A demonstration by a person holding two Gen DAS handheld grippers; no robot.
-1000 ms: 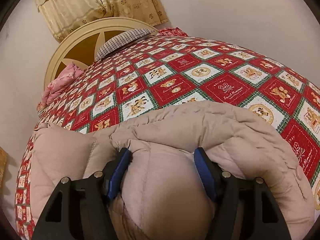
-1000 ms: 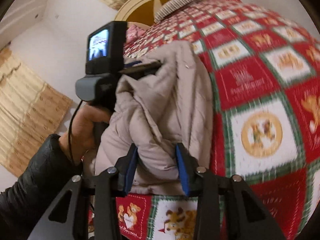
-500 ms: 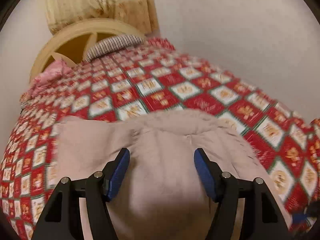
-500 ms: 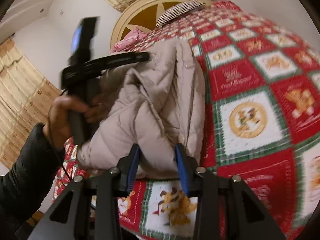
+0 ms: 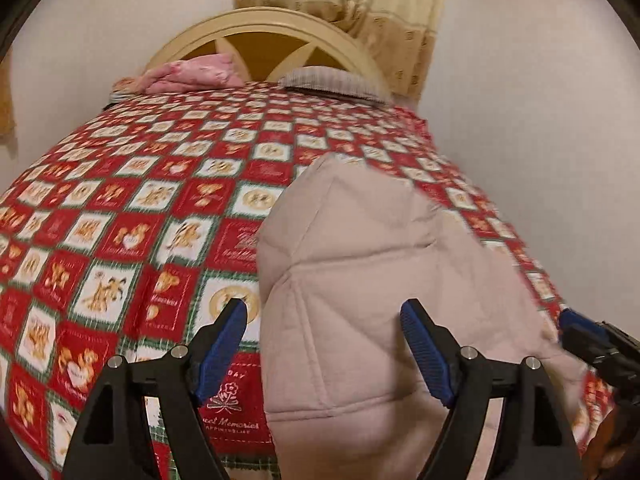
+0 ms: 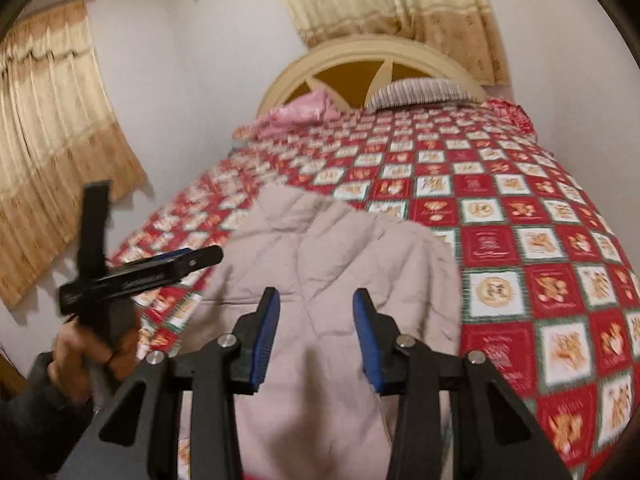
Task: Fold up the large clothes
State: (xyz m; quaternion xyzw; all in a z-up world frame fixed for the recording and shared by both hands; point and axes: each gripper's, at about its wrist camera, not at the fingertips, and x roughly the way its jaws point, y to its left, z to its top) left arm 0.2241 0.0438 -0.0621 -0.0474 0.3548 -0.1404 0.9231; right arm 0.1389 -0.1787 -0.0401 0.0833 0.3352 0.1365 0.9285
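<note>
1. Lying folded on the quilt (image 5: 120, 216) near the bed's foot — the beige jacket (image 5: 360, 280).
2. Left gripper (image 5: 324, 344) gapes wide above it, released.
3. Right gripper (image 6: 316, 332) — also parted, clasping nothing.

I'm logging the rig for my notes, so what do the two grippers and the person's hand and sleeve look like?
Both the left gripper and the right gripper have matte black angular frames with silver pivot screws and ribbed blue fingertip pads. The left hand is bare, wrapped around a black handle, above a dark sleeve.
</note>
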